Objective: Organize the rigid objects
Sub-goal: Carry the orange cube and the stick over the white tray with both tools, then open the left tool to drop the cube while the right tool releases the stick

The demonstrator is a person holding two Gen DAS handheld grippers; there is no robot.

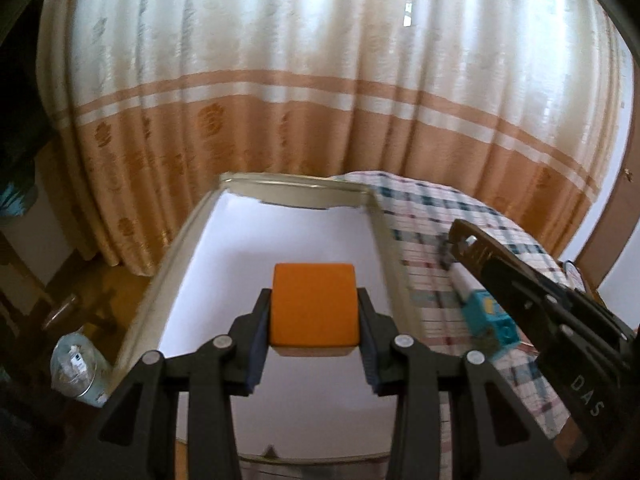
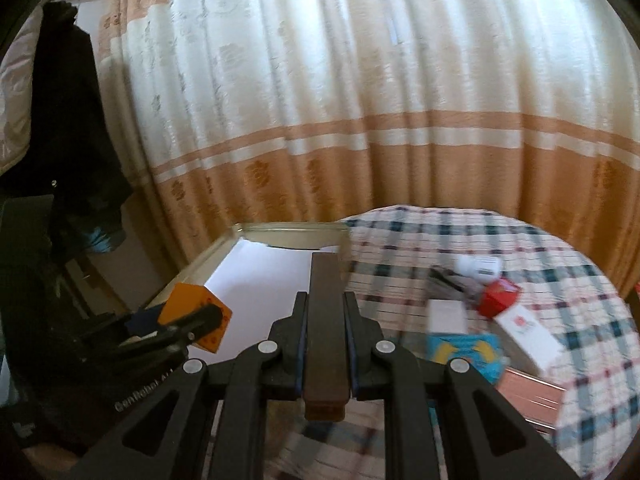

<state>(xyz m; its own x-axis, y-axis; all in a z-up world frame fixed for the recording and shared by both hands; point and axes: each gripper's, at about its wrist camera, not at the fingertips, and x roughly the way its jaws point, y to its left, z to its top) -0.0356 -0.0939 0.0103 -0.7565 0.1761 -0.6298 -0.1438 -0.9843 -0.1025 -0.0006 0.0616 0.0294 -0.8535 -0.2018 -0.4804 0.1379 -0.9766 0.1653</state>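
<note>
My left gripper (image 1: 314,312) is shut on an orange box (image 1: 313,306) and holds it above the white floor of a shallow metal-rimmed tray (image 1: 180,240). The same box (image 2: 188,308) and left gripper (image 2: 192,320) show at the left of the right wrist view. My right gripper (image 2: 325,320) is shut on a long dark brown flat box (image 2: 325,320), held over the tray's right edge (image 2: 280,236). In the left wrist view the right gripper (image 1: 472,248) reaches in from the right over the checked cloth.
On the checked cloth (image 2: 520,240) lie a white cylinder (image 2: 478,266), a red box (image 2: 498,298), a white box (image 2: 446,314), a white-and-red box (image 2: 528,334), a blue-and-yellow box (image 2: 464,352) and a pink box (image 2: 532,396). A curtain hangs behind. A clear jar (image 1: 76,368) stands left of the tray.
</note>
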